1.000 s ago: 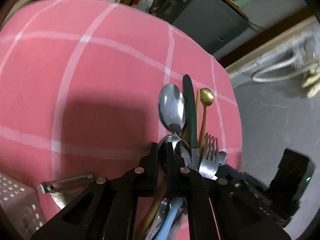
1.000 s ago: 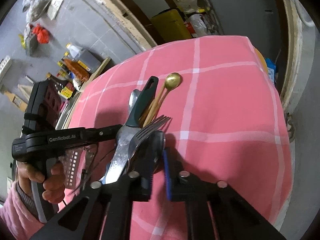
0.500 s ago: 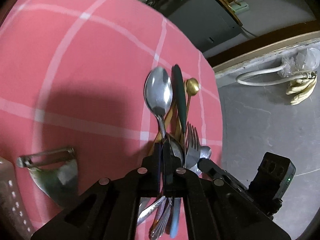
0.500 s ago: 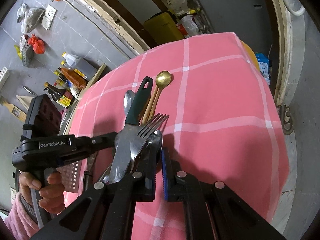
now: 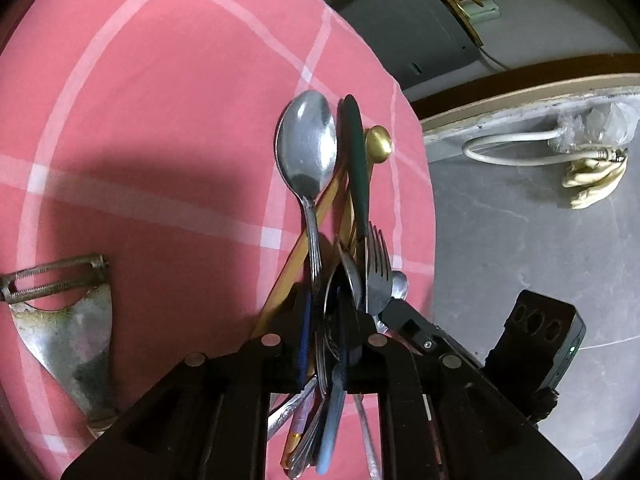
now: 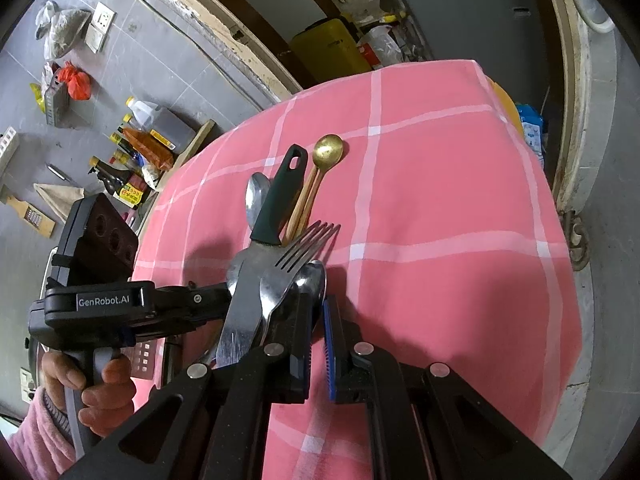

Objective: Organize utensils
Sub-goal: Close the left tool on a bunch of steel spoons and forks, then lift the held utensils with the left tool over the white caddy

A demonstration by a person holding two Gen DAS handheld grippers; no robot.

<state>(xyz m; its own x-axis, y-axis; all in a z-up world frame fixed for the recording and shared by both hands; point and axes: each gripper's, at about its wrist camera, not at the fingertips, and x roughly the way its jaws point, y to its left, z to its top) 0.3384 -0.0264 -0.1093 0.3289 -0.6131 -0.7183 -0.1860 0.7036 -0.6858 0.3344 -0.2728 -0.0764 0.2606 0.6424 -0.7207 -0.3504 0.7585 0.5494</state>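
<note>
In the left wrist view, a silver spoon's (image 5: 308,148) handle is seen between the opening left tongs (image 5: 323,320), while the right tongs (image 6: 317,320) are nearly closed on nothing.

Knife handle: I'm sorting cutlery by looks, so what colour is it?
Dark green; the knife handle shows best in the right wrist view.

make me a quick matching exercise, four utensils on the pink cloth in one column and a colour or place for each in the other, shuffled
Things:
1. small spoon
2. knife handle
3. big spoon
4. peeler

Descriptions:
A. dark green with a hanging hole
B. lies alone, apart from the bundle
C. gold bowl
D. silver bowl, stem running back between the left claw's pads

Pairs: 1-C, 2-A, 3-D, 4-B
</note>
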